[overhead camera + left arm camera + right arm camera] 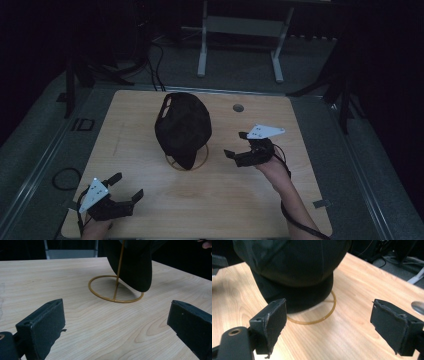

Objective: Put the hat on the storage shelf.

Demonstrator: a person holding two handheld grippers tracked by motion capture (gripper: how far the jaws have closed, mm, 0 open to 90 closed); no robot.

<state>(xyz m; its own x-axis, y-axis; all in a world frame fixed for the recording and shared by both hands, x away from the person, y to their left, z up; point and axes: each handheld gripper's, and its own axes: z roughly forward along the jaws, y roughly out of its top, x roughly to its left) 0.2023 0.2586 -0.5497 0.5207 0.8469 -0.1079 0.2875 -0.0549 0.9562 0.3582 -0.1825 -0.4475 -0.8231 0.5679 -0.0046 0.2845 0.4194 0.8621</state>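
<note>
A black cap (182, 127) hangs on a thin gold wire stand (201, 159) with a ring base, near the middle of the wooden table (220, 200). Its brim points down toward me. My right gripper (235, 145) stands open just right of the cap, jaws toward it; in the right gripper view the cap (294, 270) fills the space ahead above the ring base (322, 318). My left gripper (127, 186) is open at the table's front left corner, well away from the cap. The left gripper view looks at the stand (116, 287) and the cap's brim (135, 265).
A round grommet hole (238, 107) sits in the table's back right. A white desk frame (240, 40) stands on the floor behind. Cables (155, 70) run on the floor at the back left, and a loop of cable (65, 177) lies left of the table.
</note>
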